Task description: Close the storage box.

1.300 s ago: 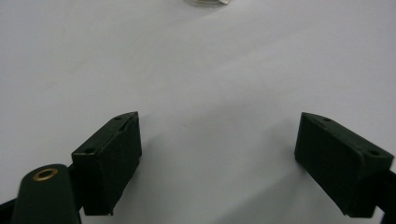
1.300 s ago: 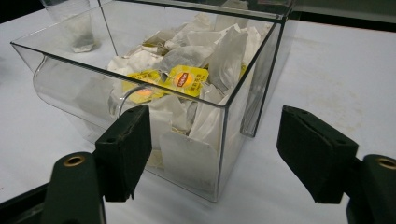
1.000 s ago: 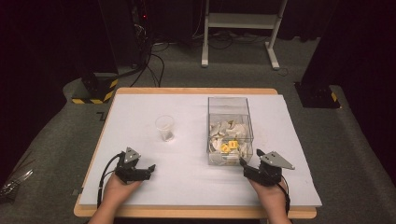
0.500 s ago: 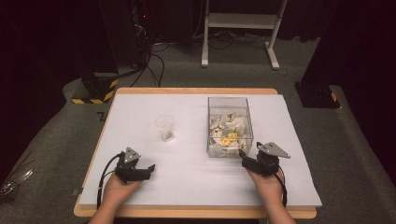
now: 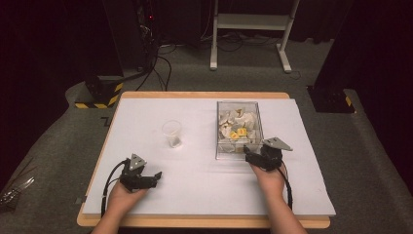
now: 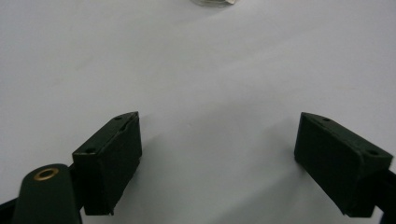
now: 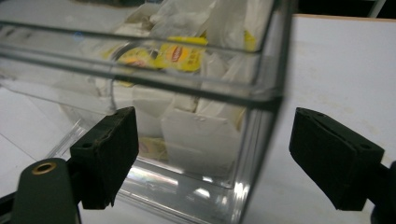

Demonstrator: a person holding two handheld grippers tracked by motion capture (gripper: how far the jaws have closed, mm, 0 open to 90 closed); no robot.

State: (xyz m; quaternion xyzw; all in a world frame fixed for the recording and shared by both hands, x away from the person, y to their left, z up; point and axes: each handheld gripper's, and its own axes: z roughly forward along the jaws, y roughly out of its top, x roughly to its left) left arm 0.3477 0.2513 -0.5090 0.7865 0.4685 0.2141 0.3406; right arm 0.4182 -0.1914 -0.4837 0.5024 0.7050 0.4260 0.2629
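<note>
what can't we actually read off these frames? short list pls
- Clear box, high view: the count of tea bags is too small and piled to tell.
- Plastic cup, left gripper view: cut off by the top edge; its contents in the high view are too small.
- Right gripper, its own view: whether the fingers touch the box wall is unclear.
</note>
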